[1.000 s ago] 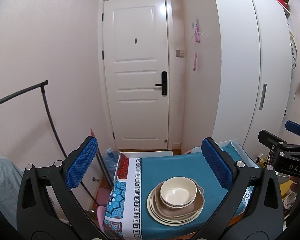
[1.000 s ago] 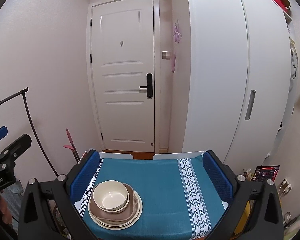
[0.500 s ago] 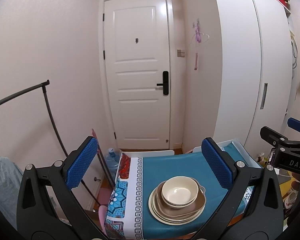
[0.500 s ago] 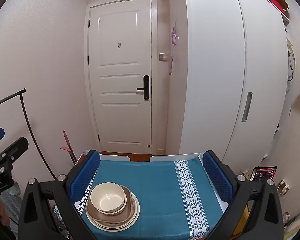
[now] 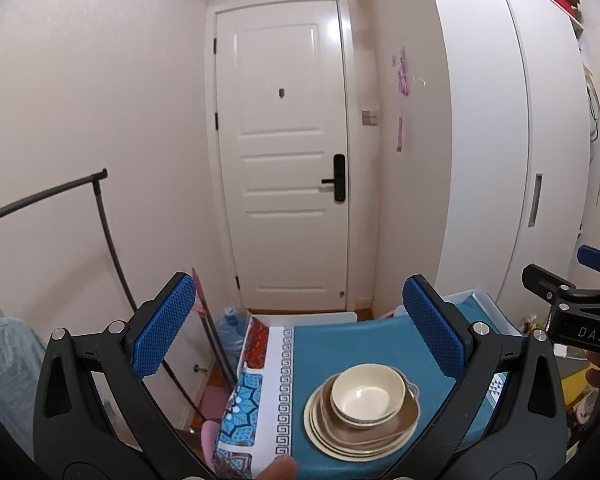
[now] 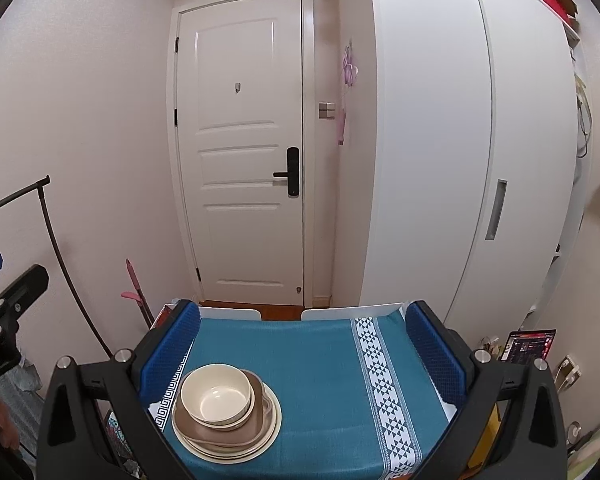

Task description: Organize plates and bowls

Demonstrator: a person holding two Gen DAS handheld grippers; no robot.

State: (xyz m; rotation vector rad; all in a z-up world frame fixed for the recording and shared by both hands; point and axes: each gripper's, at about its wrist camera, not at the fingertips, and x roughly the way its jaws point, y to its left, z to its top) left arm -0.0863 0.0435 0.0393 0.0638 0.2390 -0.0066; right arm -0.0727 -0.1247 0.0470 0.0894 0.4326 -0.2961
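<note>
Both the left gripper (image 5: 300,332) and right gripper (image 6: 300,344) hover with jaws wide and empty above the near-left stack (image 6: 226,414), bowl (image 5: 367,394) nested atop plates (image 5: 360,436), likely because the dishes are already gathered.

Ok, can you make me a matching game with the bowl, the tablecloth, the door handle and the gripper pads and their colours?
Things:
1. top bowl
2. tablecloth
3. door handle
4. gripper pads

Colours:
a. black
b. cream
c. dark blue
d. teal

Pairs: 1-b, 2-d, 3-a, 4-c
</note>
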